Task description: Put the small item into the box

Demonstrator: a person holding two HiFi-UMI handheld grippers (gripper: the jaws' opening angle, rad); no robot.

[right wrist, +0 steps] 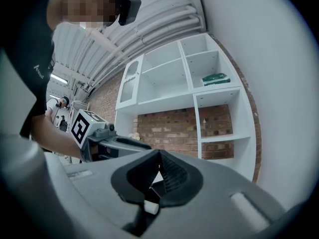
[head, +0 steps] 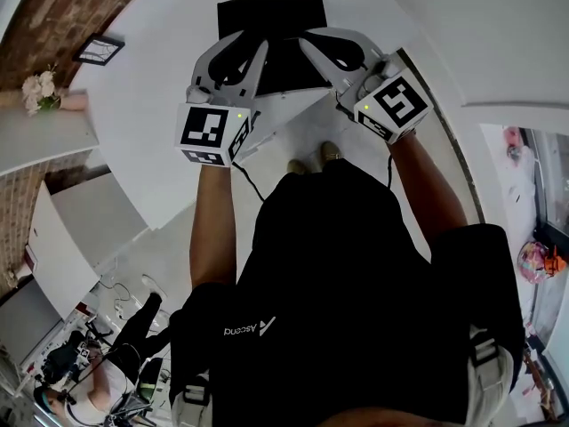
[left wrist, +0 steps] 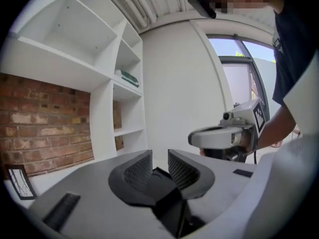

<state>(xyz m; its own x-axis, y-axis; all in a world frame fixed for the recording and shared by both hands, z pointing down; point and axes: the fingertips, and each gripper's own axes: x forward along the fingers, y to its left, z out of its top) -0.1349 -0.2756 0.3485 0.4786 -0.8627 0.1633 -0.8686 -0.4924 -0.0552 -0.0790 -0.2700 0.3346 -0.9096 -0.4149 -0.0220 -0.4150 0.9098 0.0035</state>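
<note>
Black flat shape, probably the box [head: 271, 16], straight ahead of left gripper [head: 246, 48] and right gripper [head: 333, 46] in head view; small item nowhere visible.

Left gripper view: jaws partly apart, holding nothing.

Right gripper view: jaws closed tip to tip, empty.

Nearer hand to the item: impossible to judge.

The left gripper [head: 251, 44] and the right gripper [head: 313, 38] are held out in front of the body, side by side and near each other. Their tips are pointed to the far side and leaned in a little toward each other. The left arm [head: 213, 229] and the right arm [head: 434, 189] are bare and stretched forward. The left gripper's jaws are set apart, and nothing is seen between them. The right gripper's jaws are closed together at the tips.
</note>
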